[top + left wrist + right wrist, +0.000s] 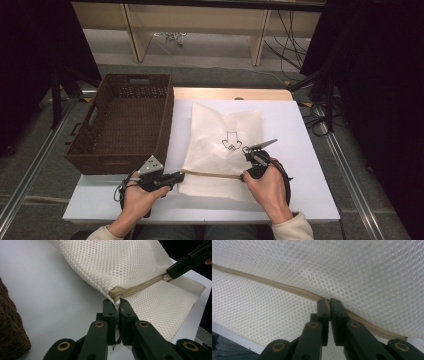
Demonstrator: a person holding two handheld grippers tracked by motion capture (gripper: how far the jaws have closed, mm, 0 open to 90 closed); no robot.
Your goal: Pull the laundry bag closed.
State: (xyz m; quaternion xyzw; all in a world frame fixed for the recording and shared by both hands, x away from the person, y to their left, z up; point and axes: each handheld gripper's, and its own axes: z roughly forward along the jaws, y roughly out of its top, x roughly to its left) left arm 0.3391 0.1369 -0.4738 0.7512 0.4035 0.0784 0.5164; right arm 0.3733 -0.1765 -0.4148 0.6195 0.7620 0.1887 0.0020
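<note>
White surface (300, 150) w/ a brown wicker basket (125, 125) at its left; mesh laundry bag (220, 145) lies flat mid-surface, just beside the basket. Bag looks v. light, soft, floppy: it'll sag and bunch wherever it's lifted, so the stiffer beige zipper (212, 174) along the near edge is prob. the best place to hold. Left tool (115, 303) is clamped on the zipper's end, right tool (327, 301) clamped on the zipper further along, maybe at the slider; can't tell for sure.
</note>
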